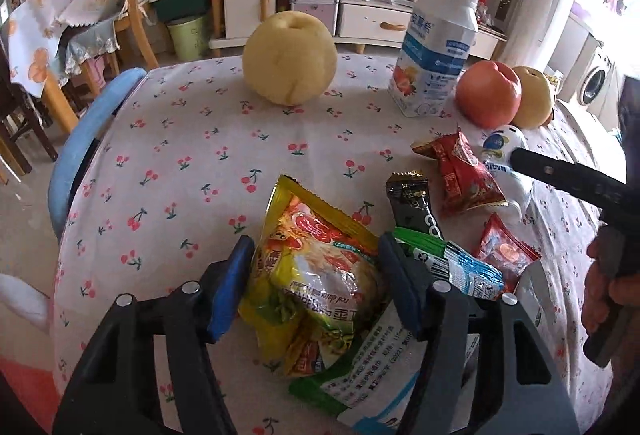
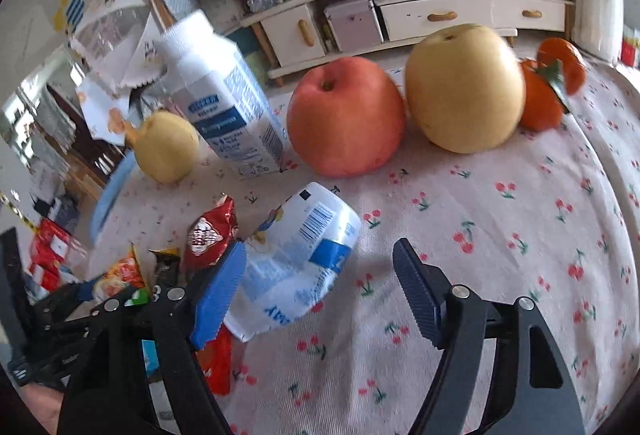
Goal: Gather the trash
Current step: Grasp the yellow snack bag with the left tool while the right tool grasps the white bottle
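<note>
The left claw (image 1: 316,287) straddled the yellow snack wrapper (image 1: 316,275), both pads against its crumpled sides, apparently clamped on it so it could be lifted off the desk (image 1: 192,139). The right claw (image 2: 320,291) stood apart around the crushed white bottle (image 2: 300,259): its left pad touched, the other stood clear. Red wrappers (image 1: 464,175) lay just beyond as further trash. Fruit and the upright milk carton (image 1: 434,51) stood farther back, likely to be left.
</note>
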